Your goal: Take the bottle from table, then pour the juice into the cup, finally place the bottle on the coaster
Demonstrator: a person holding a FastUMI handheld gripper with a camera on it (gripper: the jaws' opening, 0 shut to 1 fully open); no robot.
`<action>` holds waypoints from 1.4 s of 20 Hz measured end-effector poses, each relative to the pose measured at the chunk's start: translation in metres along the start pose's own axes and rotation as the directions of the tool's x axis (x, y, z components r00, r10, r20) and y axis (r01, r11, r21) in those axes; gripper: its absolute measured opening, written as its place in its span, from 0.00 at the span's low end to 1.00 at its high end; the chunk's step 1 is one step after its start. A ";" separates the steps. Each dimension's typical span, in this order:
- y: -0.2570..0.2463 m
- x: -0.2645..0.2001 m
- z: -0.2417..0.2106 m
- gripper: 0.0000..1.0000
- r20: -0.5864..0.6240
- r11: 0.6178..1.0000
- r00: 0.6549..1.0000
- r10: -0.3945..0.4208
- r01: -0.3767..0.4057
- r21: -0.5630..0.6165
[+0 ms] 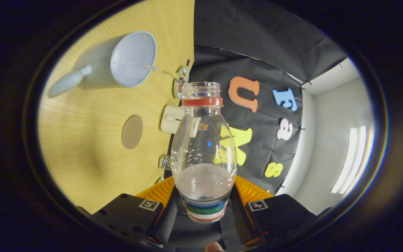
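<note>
The gripper (204, 210) has both its fingers pressed on the lower part of a clear plastic bottle (203, 150) with a red neck ring and a coloured label band, so it is closed on the bottle. The bottle has no cap on and points forward from between the fingers; some clear liquid lies inside its lower part. The label band is partly covered by the fingers, and its bottom end is hidden.

A thin clear stream reaches from near the bottle mouth to a pale blue plastic cup (133, 58) with a handle, which stands on the light wooden table (82, 147). Whether liquid already lies in the cup is hard to say.

A round brown flat coaster (132, 132) lies on the table, apart from the cup. Beyond it, at the table edge, is a small cream box (170, 119), partly hidden behind the bottle. A small round object (180, 82) near the bottle mouth is too covered to identify.

Behind the table hangs black cloth (257, 35), and beside it is a grey wall (327, 140).
</note>
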State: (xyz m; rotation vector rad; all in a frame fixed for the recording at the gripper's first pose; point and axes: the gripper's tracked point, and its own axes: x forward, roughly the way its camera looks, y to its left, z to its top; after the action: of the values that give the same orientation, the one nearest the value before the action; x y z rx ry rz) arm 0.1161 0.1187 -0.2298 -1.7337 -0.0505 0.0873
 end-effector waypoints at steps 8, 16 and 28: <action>-0.009 -0.004 0.001 0.76 0.003 1.000 1.000 -0.006 0.006 -0.026; -0.015 -0.002 -0.001 0.76 -0.007 0.998 1.000 -0.001 0.001 -0.055; -0.022 -0.002 0.002 0.76 -0.002 0.995 1.000 0.005 -0.005 -0.104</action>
State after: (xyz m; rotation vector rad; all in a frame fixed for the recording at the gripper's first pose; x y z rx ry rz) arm 0.1146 0.1240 -0.2083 -1.8381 -0.0501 0.0887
